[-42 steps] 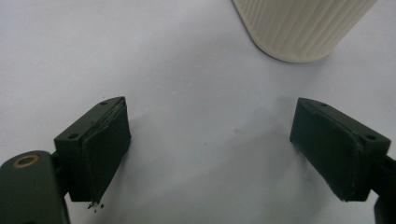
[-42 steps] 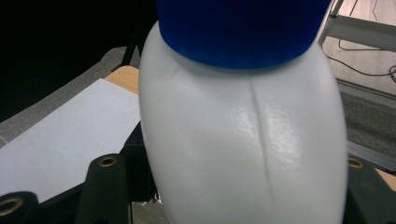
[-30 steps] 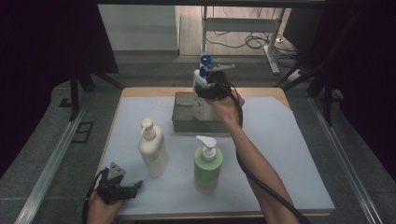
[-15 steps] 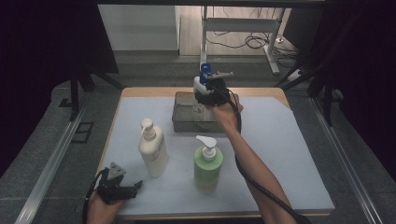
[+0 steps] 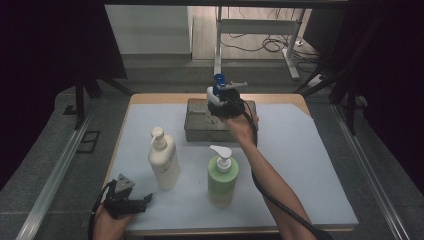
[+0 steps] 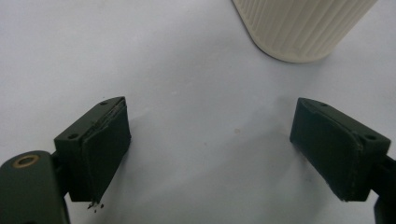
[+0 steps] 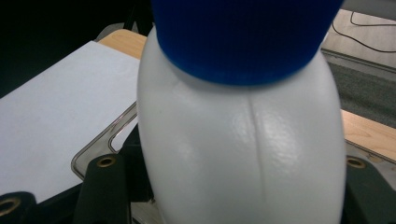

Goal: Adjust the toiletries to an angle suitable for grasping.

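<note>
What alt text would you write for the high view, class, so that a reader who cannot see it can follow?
The right gripper holds a white bottle with a blue cap over a clear bin at the table's far side. Nearer stand a cream pump bottle and a green pump bottle; the left gripper rests open at the near left corner.

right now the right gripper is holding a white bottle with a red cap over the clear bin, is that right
Not quite: the cap is blue, not red. The right gripper view shows the right gripper clamped on the white bottle with its blue cap, and the high view places it over the clear bin.
</note>
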Demonstrator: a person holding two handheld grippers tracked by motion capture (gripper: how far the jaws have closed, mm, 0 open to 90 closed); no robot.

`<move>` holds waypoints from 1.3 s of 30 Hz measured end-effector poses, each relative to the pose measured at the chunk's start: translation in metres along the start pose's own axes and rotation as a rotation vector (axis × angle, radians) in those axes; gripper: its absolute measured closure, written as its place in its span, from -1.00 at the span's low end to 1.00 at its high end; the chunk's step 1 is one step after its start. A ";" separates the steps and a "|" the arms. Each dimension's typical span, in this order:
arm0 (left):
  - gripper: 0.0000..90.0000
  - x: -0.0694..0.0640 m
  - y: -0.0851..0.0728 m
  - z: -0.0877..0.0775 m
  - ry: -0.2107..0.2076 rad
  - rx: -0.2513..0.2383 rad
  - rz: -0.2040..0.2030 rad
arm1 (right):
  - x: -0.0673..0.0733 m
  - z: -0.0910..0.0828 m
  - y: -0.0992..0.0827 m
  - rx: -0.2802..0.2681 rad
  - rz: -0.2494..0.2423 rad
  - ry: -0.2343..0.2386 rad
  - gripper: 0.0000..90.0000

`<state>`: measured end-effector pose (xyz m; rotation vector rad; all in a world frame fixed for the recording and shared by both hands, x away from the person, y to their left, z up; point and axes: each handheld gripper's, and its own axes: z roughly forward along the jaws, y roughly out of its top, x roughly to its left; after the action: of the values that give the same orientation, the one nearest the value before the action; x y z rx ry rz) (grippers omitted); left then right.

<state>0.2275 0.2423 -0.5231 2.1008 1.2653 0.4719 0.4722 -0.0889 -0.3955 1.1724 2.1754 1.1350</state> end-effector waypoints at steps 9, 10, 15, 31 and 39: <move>-0.73 0.000 0.000 0.000 0.000 -0.001 0.000 | -0.002 0.002 -0.002 -0.006 0.007 0.024 -0.18; -0.73 0.000 0.000 0.000 0.000 -0.001 0.000 | -0.003 0.002 -0.002 -0.006 0.008 0.031 -0.19; -0.73 0.000 0.000 0.000 0.000 0.000 0.000 | -0.006 0.000 -0.004 -0.001 0.010 0.050 -0.20; -0.73 0.000 0.000 0.000 0.000 -0.001 0.000 | -0.014 -0.024 -0.023 0.028 -0.048 0.094 -0.09; -0.73 0.000 0.000 0.000 0.001 -0.001 0.000 | -0.020 -0.031 -0.041 0.066 -0.057 0.108 0.08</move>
<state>0.2273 0.2423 -0.5231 2.1003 1.2651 0.4731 0.4426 -0.1320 -0.4111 1.0916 2.3281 1.1345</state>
